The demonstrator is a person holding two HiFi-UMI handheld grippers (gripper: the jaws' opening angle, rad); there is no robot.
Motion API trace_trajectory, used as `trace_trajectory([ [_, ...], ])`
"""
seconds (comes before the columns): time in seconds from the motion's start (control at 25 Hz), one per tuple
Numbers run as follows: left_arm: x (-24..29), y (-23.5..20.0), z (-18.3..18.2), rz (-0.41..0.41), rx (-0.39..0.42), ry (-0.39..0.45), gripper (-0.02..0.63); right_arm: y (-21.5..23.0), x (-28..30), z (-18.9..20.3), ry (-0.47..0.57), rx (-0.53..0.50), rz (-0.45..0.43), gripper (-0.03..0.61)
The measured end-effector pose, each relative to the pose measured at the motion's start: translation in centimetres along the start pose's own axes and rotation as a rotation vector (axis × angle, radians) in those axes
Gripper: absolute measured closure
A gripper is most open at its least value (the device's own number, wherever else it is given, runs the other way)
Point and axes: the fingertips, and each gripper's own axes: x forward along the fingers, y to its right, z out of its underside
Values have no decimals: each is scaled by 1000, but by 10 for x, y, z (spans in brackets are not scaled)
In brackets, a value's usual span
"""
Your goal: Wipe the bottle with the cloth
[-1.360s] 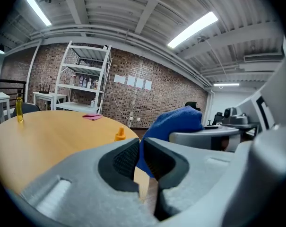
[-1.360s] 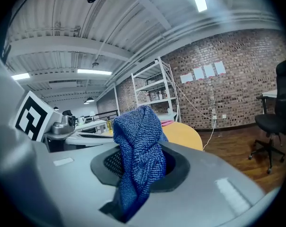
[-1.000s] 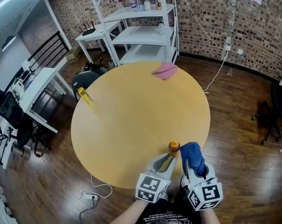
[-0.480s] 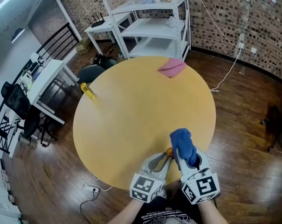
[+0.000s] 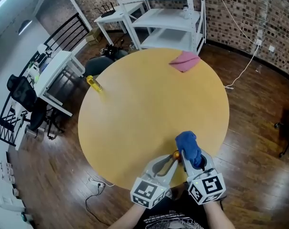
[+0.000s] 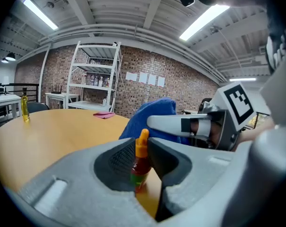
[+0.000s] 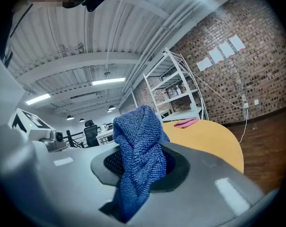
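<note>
A small sauce bottle [image 6: 140,162] with an orange cap [image 5: 176,155] and red contents is held between the jaws of my left gripper [image 6: 142,161], near the front edge of the round yellow table [image 5: 149,99]. My right gripper [image 5: 191,157] is shut on a blue cloth [image 7: 138,150], which bunches up out of its jaws. In the head view the blue cloth [image 5: 188,147] sits right beside the bottle's cap, on its right side. The left gripper view has the blue cloth [image 6: 154,117] just behind the bottle.
A pink cloth [image 5: 185,61] lies at the table's far edge. A yellow bottle [image 5: 94,84] stands at the table's left edge. White shelving [image 5: 163,13] with bottles stands beyond the table, and a white desk [image 5: 53,75] with chairs is at the left.
The blue cloth in my right gripper has moved left against the bottle's cap. The head view has shifted, so the table sits lower and more to the right.
</note>
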Motion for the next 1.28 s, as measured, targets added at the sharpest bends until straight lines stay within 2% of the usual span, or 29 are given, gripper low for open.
trace_trajectory([
  [0.28, 4, -3, -1, -15, -9, 0, 542, 24, 8, 25, -16, 176, -35, 488],
  [0.84, 4, -7, -4, -29, -15, 1, 543, 62, 15, 89, -126, 237, 77, 489],
  [0.96, 5, -8, -2, -28, -20, 3, 543, 65, 15, 99, -149, 218, 96, 489],
  [1.16, 5, -7, -1, -23, -30, 12, 543, 72, 10, 118, -244, 63, 157, 489],
  [1.28, 6, -5, 1, -21, -27, 21, 543, 75, 8, 122, -263, 36, 147, 488],
])
